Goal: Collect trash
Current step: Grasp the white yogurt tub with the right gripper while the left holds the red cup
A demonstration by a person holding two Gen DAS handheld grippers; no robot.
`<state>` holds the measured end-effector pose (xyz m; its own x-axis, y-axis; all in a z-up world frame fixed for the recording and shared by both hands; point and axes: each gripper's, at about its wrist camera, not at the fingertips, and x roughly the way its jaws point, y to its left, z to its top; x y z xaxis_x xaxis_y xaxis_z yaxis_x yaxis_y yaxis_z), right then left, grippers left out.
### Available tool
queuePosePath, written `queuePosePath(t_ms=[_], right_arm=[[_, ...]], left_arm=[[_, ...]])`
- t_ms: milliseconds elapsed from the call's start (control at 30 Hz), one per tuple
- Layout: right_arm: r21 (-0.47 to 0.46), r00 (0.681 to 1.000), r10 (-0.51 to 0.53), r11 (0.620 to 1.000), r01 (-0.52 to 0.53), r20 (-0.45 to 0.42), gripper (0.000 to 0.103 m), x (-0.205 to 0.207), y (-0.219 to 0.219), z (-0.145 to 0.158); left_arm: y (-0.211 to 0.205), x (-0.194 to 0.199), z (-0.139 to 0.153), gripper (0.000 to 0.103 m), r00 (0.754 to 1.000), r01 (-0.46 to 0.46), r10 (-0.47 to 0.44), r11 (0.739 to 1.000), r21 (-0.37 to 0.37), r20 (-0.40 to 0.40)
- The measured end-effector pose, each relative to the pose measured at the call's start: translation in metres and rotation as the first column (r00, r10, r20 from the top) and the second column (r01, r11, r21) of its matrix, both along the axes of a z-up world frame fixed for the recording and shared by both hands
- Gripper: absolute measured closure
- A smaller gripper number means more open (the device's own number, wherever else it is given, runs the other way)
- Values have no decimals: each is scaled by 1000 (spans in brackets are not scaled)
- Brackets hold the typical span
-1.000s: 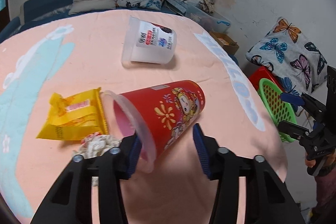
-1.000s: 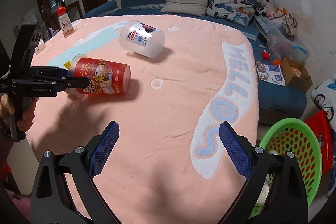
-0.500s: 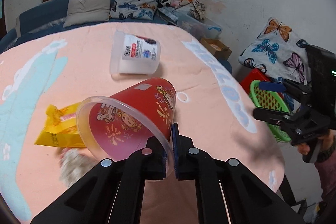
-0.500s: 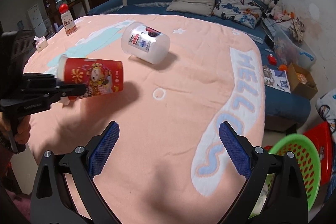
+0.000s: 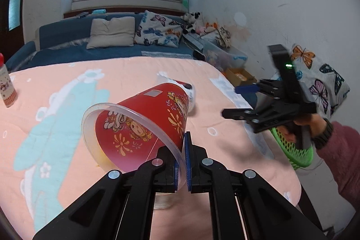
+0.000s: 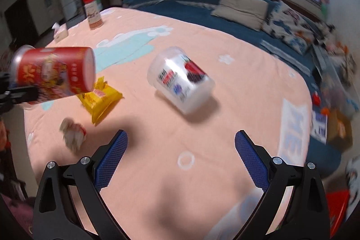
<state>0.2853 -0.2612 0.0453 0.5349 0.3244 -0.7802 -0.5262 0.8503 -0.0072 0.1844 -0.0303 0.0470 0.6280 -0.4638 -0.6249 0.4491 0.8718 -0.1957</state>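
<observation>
left claw (image 5: pixel 182 158): pinching red cup (image 5: pixel 144 125) by its clear rim, cup off the bench (image 6: pixel 202 138) | right claw (image 6: pixel 181 158): open, empty (blurred view) | clear tub (image 6: pixel 180 82) lies mid-bench; yellow packet (image 6: pixel 101 98), crumpled wrapper (image 6: pixel 73 133) near left

The red cup (image 5: pixel 144 125) looked like thin plastic, its printed wall glossy and its rim clear. The white tub (image 6: pixel 180 82) was cloudy, half-clear plastic with a shiny label. The yellow packet (image 6: pixel 101 98) seemed glossy foil or film (I could not tell which). The blanket (image 6: pixel 202 127) was soft, matt cloth. The left gripper (image 5: pixel 182 161) had matt black plastic arms, metal screws and rough blue pads (image 5: pixel 187 163). The green basket (image 5: pixel 292 150) was plastic mesh
</observation>
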Motion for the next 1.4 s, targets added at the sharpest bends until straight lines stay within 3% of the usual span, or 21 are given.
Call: queuePosePath(t_ms=[333, 633, 1100, 1200, 1400], right_arm=[[-105, 978, 202, 973, -206, -41, 7, 71, 56, -17], [-247, 939, 327, 906, -343, -104, 4, 104, 90, -48], [-316, 951, 288, 897, -308, -111, 6, 143, 92, -77], [-339, 962, 258, 900, -274, -94, 18, 147, 90, -81], [-266, 979, 186, 942, -203, -89, 19, 143, 78, -68]], left_arm=[[25, 5, 5, 98, 998, -56, 56, 998, -17, 11], [39, 21, -9, 98, 996, -90, 89, 996, -29, -22], [45, 31, -23, 98, 992, -112, 110, 993, -32, -56], [44, 33, -25, 98, 992, -113, 111, 993, -31, -60], [39, 29, -21, 98, 994, -97, 95, 995, -39, -49]])
